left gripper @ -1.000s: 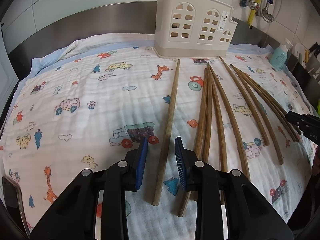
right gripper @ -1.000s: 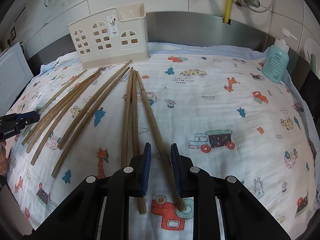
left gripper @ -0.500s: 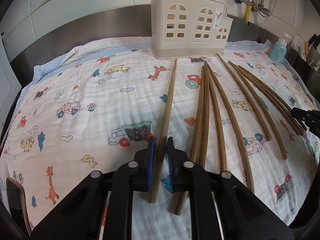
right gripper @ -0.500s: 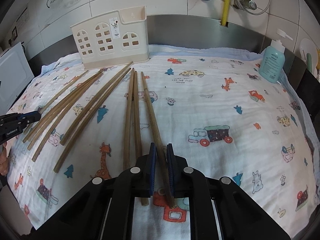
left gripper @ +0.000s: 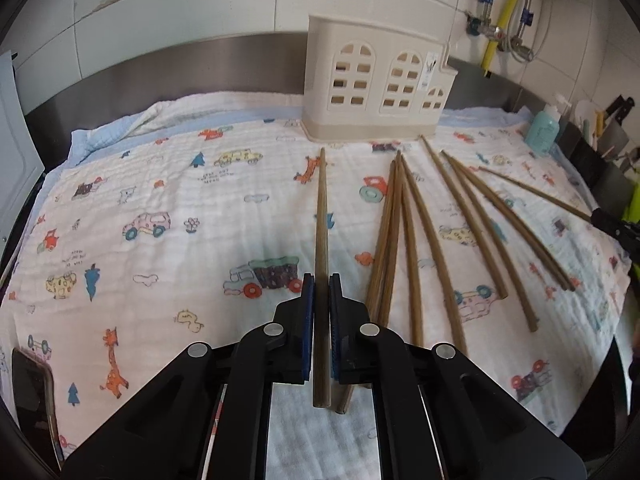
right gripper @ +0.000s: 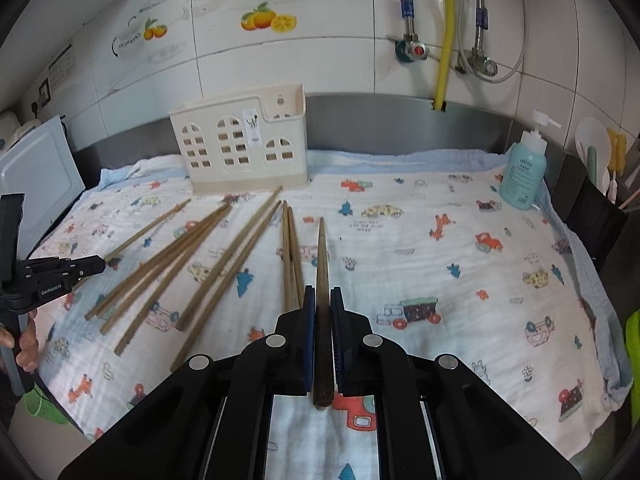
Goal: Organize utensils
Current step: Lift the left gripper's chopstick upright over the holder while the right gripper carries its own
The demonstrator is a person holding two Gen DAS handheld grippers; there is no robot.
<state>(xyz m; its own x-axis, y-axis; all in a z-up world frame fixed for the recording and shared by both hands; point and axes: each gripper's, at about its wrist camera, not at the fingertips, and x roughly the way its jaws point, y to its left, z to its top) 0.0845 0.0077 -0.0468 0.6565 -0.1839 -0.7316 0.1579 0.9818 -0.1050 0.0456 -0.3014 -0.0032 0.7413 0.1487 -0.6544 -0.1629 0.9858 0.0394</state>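
While each chopstick is lying clamped between blue pads, its gripped stretch is hiding from view: the left tongs (left gripper: 321, 312) are pinching shut on the leftmost chopstick (left gripper: 321, 216), and the right tongs (right gripper: 322, 320) are squeezing closed on the rightmost chopstick (right gripper: 322, 256), whose tip is pointing toward the holder. Black tong arms are covering the near ends of several loose chopsticks (left gripper: 416, 240), which are fanning out between the two held ones on the printed cloth (left gripper: 160, 184) covering the table. Behind them the cream utensil holder (right gripper: 240, 148) is standing against the steel backsplash. A blue soap bottle (right gripper: 522, 174) is standing at the cloth's far right corner. At the right view's left edge, a hand (right gripper: 24, 346) is showing only partly.
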